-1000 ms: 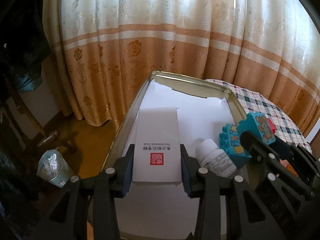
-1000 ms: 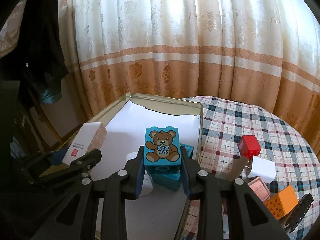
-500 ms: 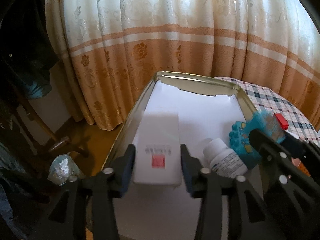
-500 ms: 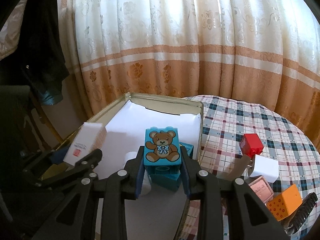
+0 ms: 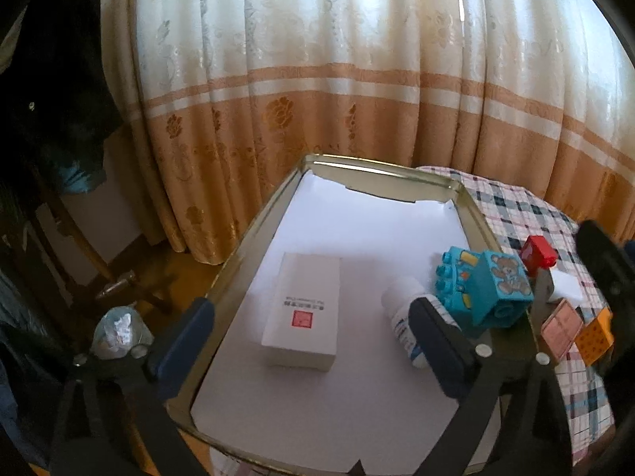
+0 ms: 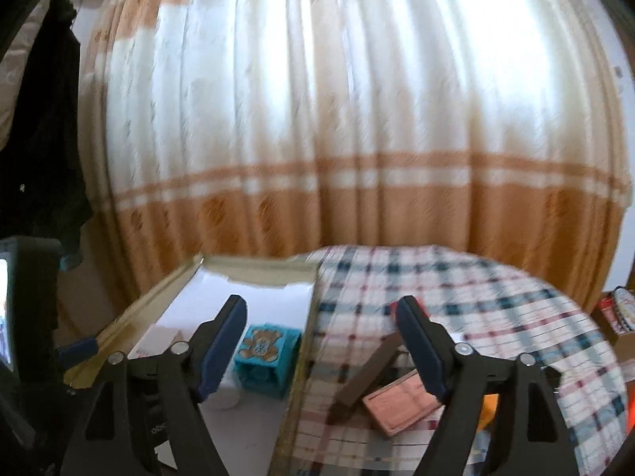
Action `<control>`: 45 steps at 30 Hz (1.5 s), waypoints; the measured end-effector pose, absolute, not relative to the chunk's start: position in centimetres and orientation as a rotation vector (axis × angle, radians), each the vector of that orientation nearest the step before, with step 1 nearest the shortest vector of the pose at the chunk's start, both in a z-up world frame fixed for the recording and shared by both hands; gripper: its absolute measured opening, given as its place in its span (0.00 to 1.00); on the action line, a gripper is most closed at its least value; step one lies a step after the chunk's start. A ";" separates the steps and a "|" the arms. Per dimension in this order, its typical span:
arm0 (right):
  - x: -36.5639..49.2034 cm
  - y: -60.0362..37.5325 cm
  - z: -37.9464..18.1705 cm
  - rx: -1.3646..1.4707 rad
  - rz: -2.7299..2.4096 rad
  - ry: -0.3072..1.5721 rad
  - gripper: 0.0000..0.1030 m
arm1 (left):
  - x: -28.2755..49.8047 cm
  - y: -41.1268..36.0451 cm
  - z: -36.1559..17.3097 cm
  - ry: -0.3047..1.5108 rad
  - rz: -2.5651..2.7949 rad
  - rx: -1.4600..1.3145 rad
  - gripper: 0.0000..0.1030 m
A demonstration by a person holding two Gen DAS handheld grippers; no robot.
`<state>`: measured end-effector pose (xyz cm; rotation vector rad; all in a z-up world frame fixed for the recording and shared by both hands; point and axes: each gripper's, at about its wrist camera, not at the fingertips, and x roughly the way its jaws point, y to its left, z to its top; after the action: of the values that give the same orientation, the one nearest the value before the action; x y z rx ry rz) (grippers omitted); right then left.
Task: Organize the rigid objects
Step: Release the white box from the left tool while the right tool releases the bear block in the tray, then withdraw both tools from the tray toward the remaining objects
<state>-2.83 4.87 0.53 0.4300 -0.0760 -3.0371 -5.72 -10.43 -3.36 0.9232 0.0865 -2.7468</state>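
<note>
The left gripper (image 5: 311,351) was spread wide and held nothing; its two blue-padded fingers (image 5: 184,331) stood on either side of the white box (image 5: 303,309), well apart from it. This box lay flat on the white paper lining inside the metal tray (image 5: 254,234), with a small red stamp on its top. To the right of the box, a white bottle (image 5: 403,309) lay on its side in the tray, partly hidden behind the right finger of the left gripper. Just beside the bottle stood the blue bear block (image 5: 502,289), tilted a little, and it touched another blue block (image 5: 452,269) with yellow studs behind it. Both blocks were close to the right wall of the tray.

Further right, outside the tray, the surface (image 5: 512,206) was covered with a checked cloth. On it were a red block (image 5: 539,252), a white block (image 5: 567,283), a pink flat box (image 5: 561,327) and an orange block (image 5: 593,333), all near each other.

In the right wrist view, which was blurred, the right gripper (image 6: 319,351) was also released and empty. It hung over the right edge of the tray, with the bear block (image 6: 266,351) below near its left finger and the pink flat box (image 6: 401,404) on the cloth near its right finger. A brown strip (image 6: 369,373) lay tilted next to the pink box.
</note>
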 end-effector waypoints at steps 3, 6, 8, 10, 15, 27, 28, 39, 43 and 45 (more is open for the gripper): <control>-1.6 4.6 0.8 0.363 -3.085 -0.036 0.85 | -5.6 -10.1 -3.6 0.085 -2.724 0.939 0.99; -0.8 4.0 0.8 0.333 -3.086 0.020 0.86 | -5.5 -9.7 -3.6 0.061 -2.720 0.931 0.99; -0.6 3.7 0.8 0.321 -3.091 0.046 0.87 | -5.5 -9.9 -3.6 0.068 -2.707 0.929 0.99; -0.8 3.9 0.8 0.327 -3.097 0.034 0.87 | -5.5 -10.0 -3.7 0.084 -2.707 0.932 0.99; -1.2 4.8 0.9 0.355 -3.124 -0.035 0.87 | -5.2 -9.8 -3.6 0.095 -2.709 0.928 0.99; -0.9 5.4 0.8 0.360 -3.130 -0.058 0.87 | -4.9 -9.7 -3.7 0.127 -2.707 0.941 0.99; -0.9 5.6 0.8 0.369 -3.132 -0.066 0.87 | -4.8 -9.6 -3.7 0.131 -2.707 0.941 0.99; -0.6 6.5 0.8 0.386 -3.150 -0.075 0.87 | -4.1 -7.1 -3.5 0.034 -2.737 0.916 0.99; -0.4 7.8 0.7 0.393 -3.165 -0.145 0.87 | -4.0 -6.9 -3.5 0.048 -2.743 0.922 0.99; -0.5 8.4 0.6 0.409 -3.171 -0.178 0.87 | -3.8 -6.5 -3.4 0.027 -2.749 0.906 0.99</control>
<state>-0.45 8.40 0.56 0.4093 -0.1780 -3.1707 -3.84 -6.52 -3.41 0.9060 0.0266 -2.7488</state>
